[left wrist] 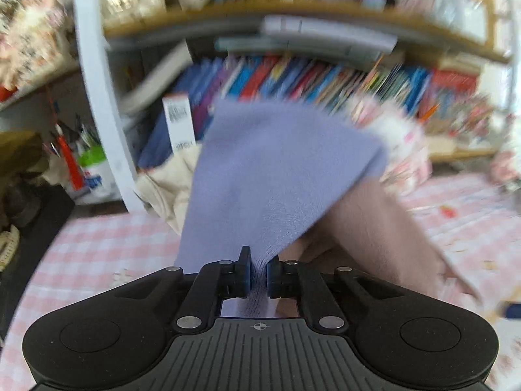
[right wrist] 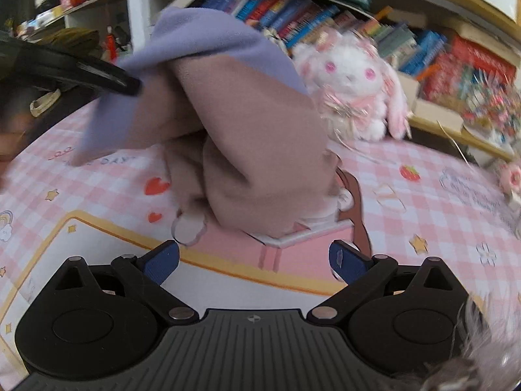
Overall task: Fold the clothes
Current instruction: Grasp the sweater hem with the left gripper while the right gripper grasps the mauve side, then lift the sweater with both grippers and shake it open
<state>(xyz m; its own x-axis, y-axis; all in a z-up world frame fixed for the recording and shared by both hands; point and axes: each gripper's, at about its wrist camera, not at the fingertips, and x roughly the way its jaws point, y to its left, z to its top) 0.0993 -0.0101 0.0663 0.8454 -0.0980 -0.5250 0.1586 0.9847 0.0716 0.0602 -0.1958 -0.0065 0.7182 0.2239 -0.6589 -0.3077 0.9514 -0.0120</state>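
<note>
**user1:** Lavender-and-mauve garment (right wrist: 228, 104) is hanging above the pink checked cloth (right wrist: 423, 195), lower folds bunched on it. Who's got it?

**user2:** Left gripper (left wrist: 259, 275), jaws pinched tight on the purple edge. Right gripper (right wrist: 254, 260) is spread wide with nothing between its blue pads (right wrist: 161, 262), sitting just short of the fabric. White plush bunny (right wrist: 351, 91) and bookshelf (right wrist: 325, 22) behind.
</note>
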